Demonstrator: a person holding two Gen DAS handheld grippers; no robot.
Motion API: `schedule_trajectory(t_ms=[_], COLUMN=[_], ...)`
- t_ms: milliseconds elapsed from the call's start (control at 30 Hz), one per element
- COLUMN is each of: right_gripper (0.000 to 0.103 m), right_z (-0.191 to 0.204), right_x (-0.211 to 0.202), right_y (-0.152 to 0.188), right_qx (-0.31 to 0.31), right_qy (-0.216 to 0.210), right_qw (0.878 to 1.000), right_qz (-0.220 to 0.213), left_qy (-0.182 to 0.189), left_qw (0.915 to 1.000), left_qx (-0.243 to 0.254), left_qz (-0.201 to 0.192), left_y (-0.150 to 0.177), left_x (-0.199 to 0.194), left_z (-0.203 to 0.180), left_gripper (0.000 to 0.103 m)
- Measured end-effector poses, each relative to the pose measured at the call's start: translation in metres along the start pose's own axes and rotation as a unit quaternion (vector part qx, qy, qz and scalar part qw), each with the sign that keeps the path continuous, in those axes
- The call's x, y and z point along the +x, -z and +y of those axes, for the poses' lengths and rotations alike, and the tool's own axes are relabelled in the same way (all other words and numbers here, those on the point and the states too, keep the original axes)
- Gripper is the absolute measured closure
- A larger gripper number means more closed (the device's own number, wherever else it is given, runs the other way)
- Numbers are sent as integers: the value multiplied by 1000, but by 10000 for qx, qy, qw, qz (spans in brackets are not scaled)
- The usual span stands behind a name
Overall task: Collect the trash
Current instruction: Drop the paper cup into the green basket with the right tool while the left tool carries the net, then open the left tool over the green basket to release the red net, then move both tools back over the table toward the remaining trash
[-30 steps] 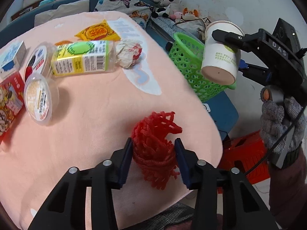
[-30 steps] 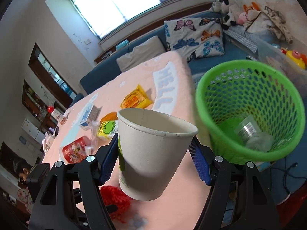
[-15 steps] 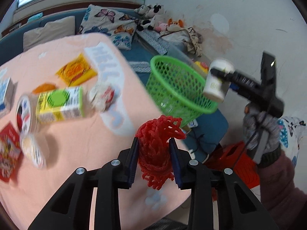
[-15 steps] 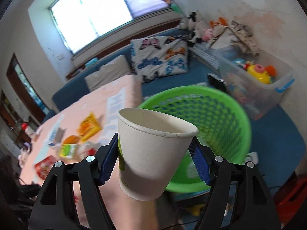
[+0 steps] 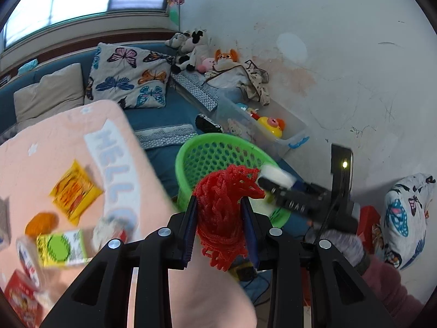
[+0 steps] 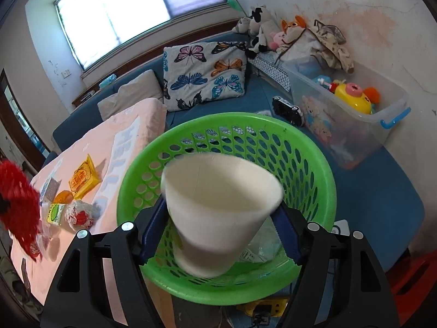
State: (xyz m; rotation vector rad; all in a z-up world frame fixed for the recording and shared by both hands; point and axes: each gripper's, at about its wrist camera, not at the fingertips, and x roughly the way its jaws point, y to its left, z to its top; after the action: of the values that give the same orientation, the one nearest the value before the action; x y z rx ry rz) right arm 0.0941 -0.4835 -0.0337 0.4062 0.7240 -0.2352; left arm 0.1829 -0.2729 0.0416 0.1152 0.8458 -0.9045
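The right gripper (image 6: 218,235) has a white paper cup (image 6: 221,207) between its blue pads, over the mouth of the green basket (image 6: 308,164). The cup looks blurred and tilted, so I cannot tell whether the pads still press its wall or have let it go. It is light and thin-walled, easy to crush and apt to slip; I judge the best hold is across the wall below the stiff rolled rim, with little force.

The left gripper (image 5: 220,229) is clenched on a wad of red foam netting (image 5: 224,213), held near the basket's rim at its 9 o'clock side. The netting is soft, springy and very light, so a squeeze through its thick middle suits it; loose strands may snag the pads on release.

Further out, at 9 o'clock from the basket, the pink-covered bench (image 6: 131,125) carries a yellow packet (image 6: 83,177), a crumpled wrapper (image 6: 80,213) and a green-and-yellow carton (image 5: 61,248).
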Motion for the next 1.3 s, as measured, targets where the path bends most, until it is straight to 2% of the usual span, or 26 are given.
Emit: schedule_trajectory(t_ms=[167, 600, 867, 967, 1300], right_gripper=[21, 20, 20, 20, 20], right_z=[-3, -17, -19, -17, -7], right_x=[5, -16, -28, -30, -34], right_y=[1, 11, 15, 16, 20], right_qx=[-5, 188, 292, 280, 218], right_qy=[-9, -104, -215, -255, -336], right_qw=[10000, 9997, 9992, 9992, 9991], right_qz=[25, -68, -144, -158, -137], left_qy=[24, -1, -149, -84, -94], left_qw=[10000, 9991, 9982, 9982, 9990], left_qx=[34, -121, -117, -148, -137], left_qz=[17, 402, 560, 573, 425], left_y=[-19, -32, -26, -25, -20], left_x=[22, 87, 108, 110, 92], left_z=[-6, -7, -5, -4, 3], left_gripper=[72, 71, 59, 43, 38])
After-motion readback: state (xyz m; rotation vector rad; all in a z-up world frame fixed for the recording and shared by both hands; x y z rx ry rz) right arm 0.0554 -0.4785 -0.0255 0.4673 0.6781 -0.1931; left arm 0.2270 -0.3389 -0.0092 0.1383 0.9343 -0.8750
